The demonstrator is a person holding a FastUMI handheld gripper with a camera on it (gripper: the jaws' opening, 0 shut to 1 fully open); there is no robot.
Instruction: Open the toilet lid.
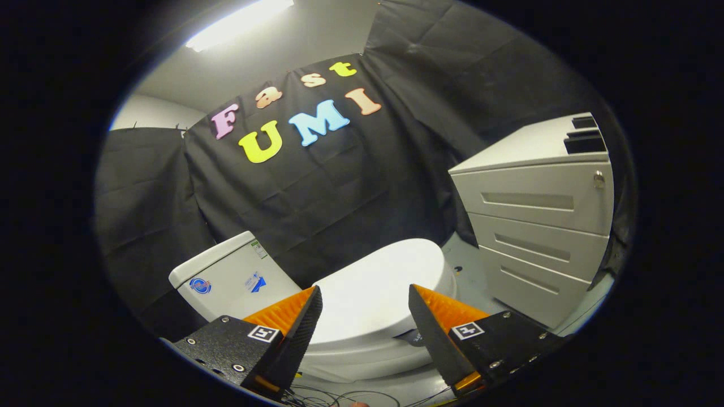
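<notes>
Toilet lid [376, 282] down, approach step; claw [365, 322] spread wide above it, gripping nothing; next needed: catching front edge, lifting.

Black cloth walls [339, 186], bright ceiling light [237, 25] — pale drawer cabinet [537, 209] on grey floor [469, 265]

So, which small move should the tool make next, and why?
Probably ease the tool forward and down to the toilet lid's front edge. The lid lies closed, the fingers stand open and apart above it, touching nothing.
</notes>
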